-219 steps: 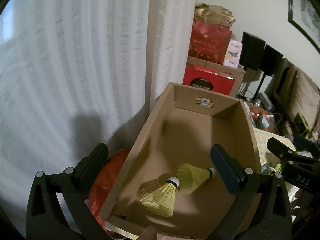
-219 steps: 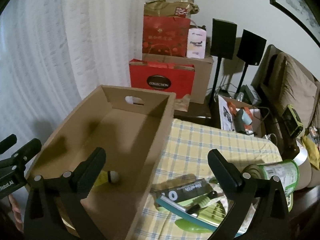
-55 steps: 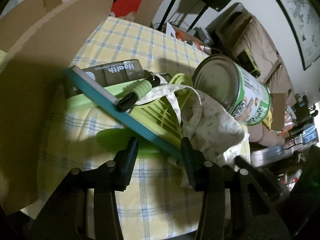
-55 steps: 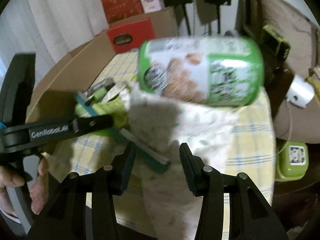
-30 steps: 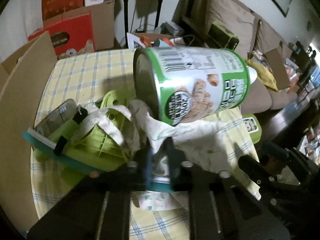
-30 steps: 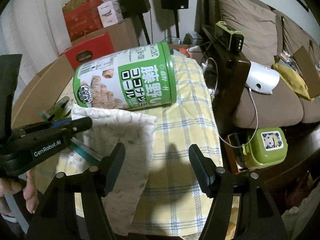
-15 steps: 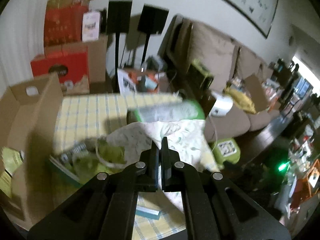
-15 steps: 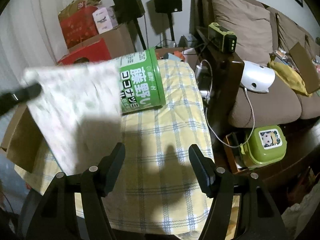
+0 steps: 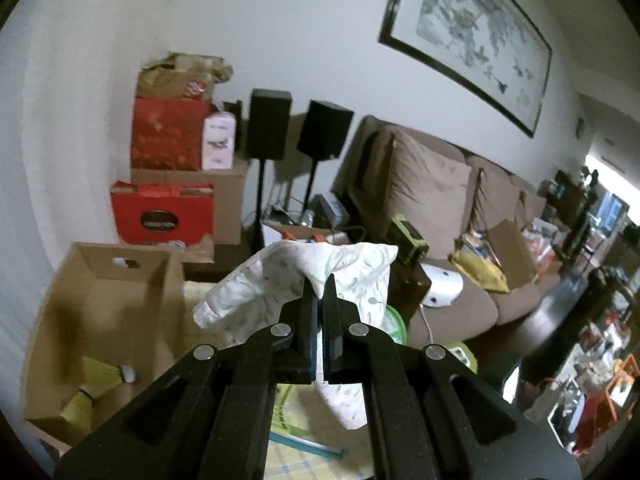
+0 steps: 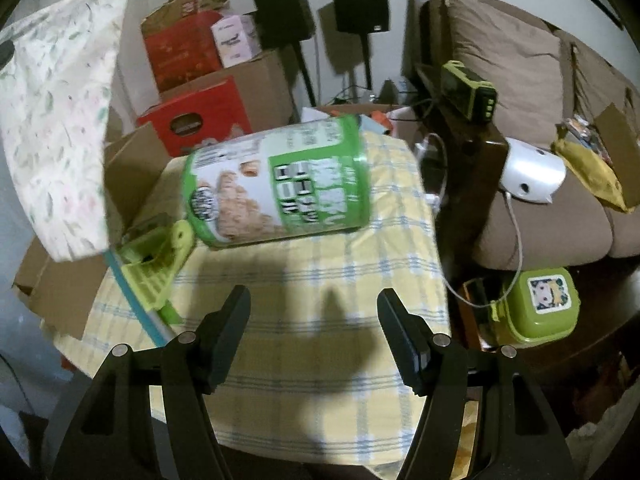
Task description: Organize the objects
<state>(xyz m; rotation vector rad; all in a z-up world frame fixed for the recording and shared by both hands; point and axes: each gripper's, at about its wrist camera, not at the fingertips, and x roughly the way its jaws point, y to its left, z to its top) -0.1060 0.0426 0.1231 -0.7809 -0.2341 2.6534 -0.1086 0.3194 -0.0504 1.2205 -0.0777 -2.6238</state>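
A white cloth (image 9: 352,268) printed with small leaves is hanging in the air above the table, pinched at a fold. A large green snack can (image 10: 276,184) is lying on its side on the yellow checked tablecloth. Two yellow shuttlecocks (image 9: 98,384) are resting inside the open cardboard box (image 9: 116,280).

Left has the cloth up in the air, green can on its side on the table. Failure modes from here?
The left gripper pinches only a small fold of the floral cloth, so it could slip out. The green can lies on its side near the table edge and might roll off.
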